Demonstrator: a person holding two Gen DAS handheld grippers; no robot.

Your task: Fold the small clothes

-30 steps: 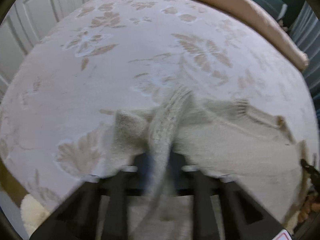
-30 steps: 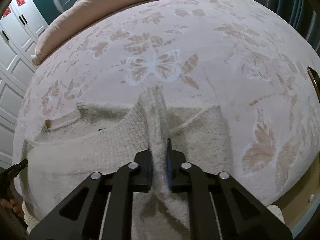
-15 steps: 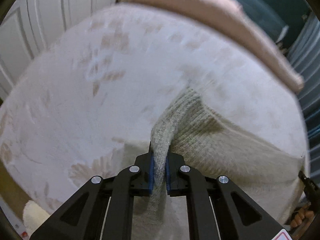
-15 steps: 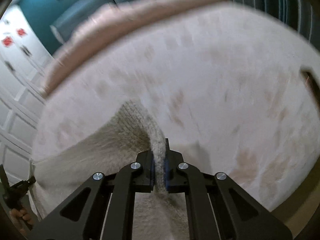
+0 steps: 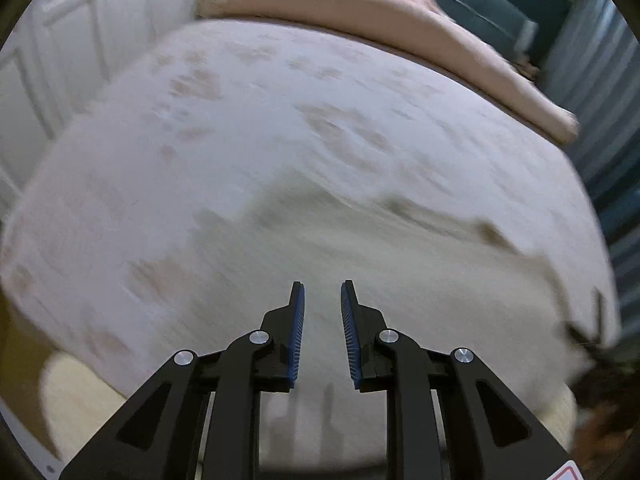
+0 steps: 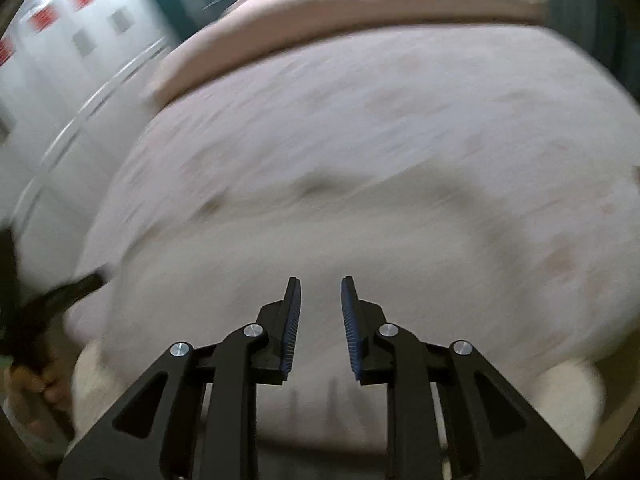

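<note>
A cream knitted sweater (image 5: 400, 264) lies spread on the floral bedspread (image 5: 240, 128), blurred by motion. It also shows in the right wrist view (image 6: 320, 240). My left gripper (image 5: 322, 292) is open and empty above the sweater's near part. My right gripper (image 6: 320, 288) is open and empty above the sweater as well. The other gripper shows at the left edge of the right wrist view (image 6: 60, 292), and faintly at the right edge of the left wrist view (image 5: 592, 340).
A pink rolled quilt (image 5: 380, 12) lies along the far side of the bed. White cabinet doors (image 5: 60, 40) stand to the left. Teal curtains (image 5: 600, 80) hang at the right. A cream fluffy rug (image 5: 76, 396) lies below the bed's near edge.
Both grippers have opened and let go of the sweater's folded edge. The sweater now lies flat on the bed. Both cameras have pulled back and are blurred by motion.
</note>
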